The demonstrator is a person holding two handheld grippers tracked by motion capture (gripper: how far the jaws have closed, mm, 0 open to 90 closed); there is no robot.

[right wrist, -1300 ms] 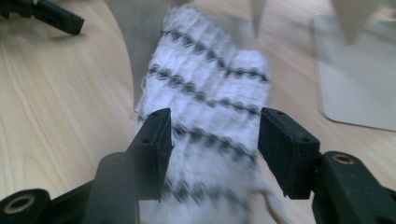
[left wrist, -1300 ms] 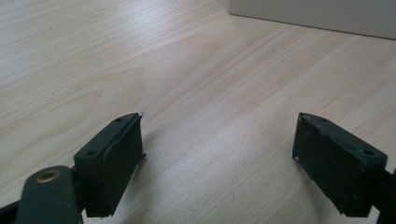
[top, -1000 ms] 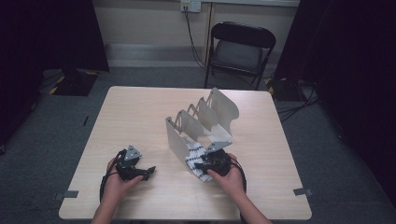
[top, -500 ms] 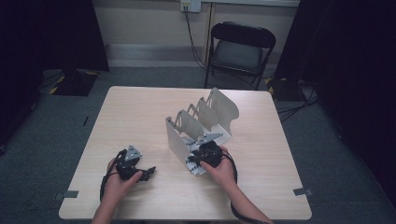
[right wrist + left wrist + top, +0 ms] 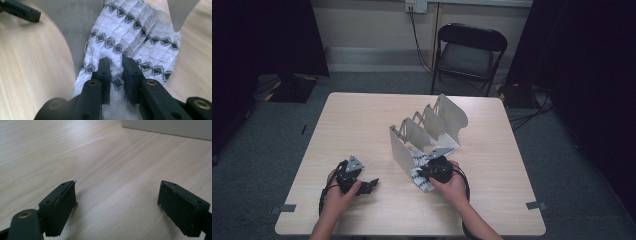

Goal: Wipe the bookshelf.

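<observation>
Two claws: right claw (image 5: 116, 72) pinches white waffle-weave cloth with black diamond pattern (image 5: 130, 37), feeding it into grey metal divider rack (image 5: 427, 132); left claw (image 5: 117, 205) rests gaping on pale wooden table (image 5: 100, 157), unneeded

Grey carpet (image 5: 272, 150), black folding chair (image 5: 469, 52), dark curtains (image 5: 257, 35)

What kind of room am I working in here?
Probably a lab or recording studio rather than a home: a bare light wooden table on grey carpet, black curtains at the sides, and one black folding chair by a wall socket.
</observation>
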